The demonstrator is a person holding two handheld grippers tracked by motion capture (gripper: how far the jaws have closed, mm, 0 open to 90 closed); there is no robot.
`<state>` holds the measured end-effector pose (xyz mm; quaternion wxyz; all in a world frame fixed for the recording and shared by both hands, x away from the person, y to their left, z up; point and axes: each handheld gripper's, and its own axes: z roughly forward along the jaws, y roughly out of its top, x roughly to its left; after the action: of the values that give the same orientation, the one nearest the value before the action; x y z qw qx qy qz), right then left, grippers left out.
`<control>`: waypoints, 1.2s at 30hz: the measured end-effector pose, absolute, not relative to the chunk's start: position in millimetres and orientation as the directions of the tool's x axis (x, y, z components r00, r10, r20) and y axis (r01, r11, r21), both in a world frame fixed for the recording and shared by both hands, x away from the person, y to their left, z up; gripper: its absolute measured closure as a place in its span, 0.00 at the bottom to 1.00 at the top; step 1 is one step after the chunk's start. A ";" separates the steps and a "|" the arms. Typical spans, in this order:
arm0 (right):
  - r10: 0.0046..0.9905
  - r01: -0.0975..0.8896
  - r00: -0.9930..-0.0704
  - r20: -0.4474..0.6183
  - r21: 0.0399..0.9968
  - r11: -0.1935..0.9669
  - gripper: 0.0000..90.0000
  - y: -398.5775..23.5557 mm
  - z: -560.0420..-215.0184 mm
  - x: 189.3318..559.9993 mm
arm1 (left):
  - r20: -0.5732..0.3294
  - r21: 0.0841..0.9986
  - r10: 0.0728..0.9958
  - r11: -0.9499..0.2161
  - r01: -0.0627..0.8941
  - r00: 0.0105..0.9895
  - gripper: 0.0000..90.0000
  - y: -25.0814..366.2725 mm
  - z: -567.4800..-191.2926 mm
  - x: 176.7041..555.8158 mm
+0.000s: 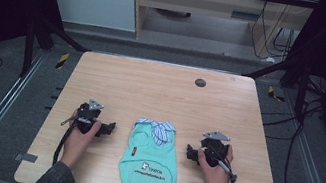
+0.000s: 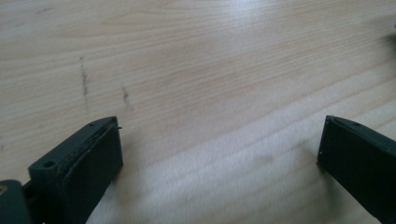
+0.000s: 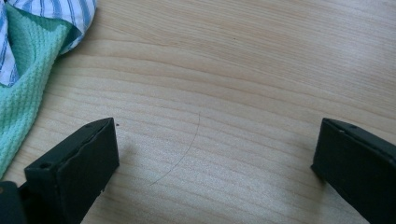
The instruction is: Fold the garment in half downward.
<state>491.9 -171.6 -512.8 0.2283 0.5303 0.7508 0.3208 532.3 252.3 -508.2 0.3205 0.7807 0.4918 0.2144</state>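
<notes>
A small mint-green garment [image 1: 149, 157] with a blue-and-white striped collar [image 1: 158, 129] lies flat near the table's front edge, collar pointing away from the person. Its edge and collar also show at the top left of the right gripper view, garment [image 3: 21, 88]. My left gripper [image 1: 110, 128] rests on the wood left of the garment, jaws wide apart, nothing between them [image 2: 219, 149]. My right gripper [image 1: 189, 153] sits just right of the garment, also open over bare wood [image 3: 215, 149].
The wooden table [image 1: 161, 91] has a dark round grommet [image 1: 200, 82] near its far edge. Tape tabs mark the front corners. Black frame bars and cables surround the table; a cabinet stands beyond it.
</notes>
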 end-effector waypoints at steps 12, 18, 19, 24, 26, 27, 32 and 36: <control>0.941 0.649 -0.338 -0.001 0.724 0.234 0.00 -171.4 -512.7 491.8 | 0.018 0.711 0.905 -0.311 0.630 0.426 0.00 248.6 -508.3 521.0; 0.941 0.647 -0.339 -0.004 0.725 0.236 0.01 -171.2 -512.6 491.4 | 0.014 0.705 0.896 -0.324 0.631 0.445 0.03 246.6 -506.0 518.9; 0.941 0.647 -0.339 -0.003 0.725 0.236 0.01 -171.2 -512.5 491.3 | 0.008 0.704 0.894 -0.322 0.632 0.447 0.03 246.7 -505.6 518.8; 0.941 0.647 -0.339 -0.004 0.725 0.236 0.01 -171.2 -512.5 491.3 | 0.005 0.716 0.880 -0.334 0.613 0.474 0.04 243.8 -504.1 518.2; 0.941 0.646 -0.337 -0.005 0.726 0.235 0.02 -171.3 -512.6 491.3 | 0.010 0.715 0.874 -0.346 0.607 0.486 0.05 241.7 -502.6 518.4; 0.942 0.645 -0.334 -0.003 0.728 0.231 0.03 -171.3 -512.4 491.0 | 0.010 0.718 0.871 -0.348 0.603 0.491 0.05 240.7 -501.6 517.8; 0.943 0.635 -0.334 -0.001 0.739 0.226 0.20 -168.8 -509.1 489.2 | 0.002 0.734 0.863 -0.345 0.585 0.506 0.06 237.7 -494.7 513.9; 0.932 0.619 -0.363 -0.027 0.740 0.262 0.23 -162.7 -504.4 487.8 | -0.003 0.736 0.858 -0.346 0.582 0.514 0.07 232.7 -491.9 509.9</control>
<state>487.8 -162.7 -504.4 0.2387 0.5116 0.7578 0.3272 509.9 232.7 -491.9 0.3502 0.7963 0.4522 0.1968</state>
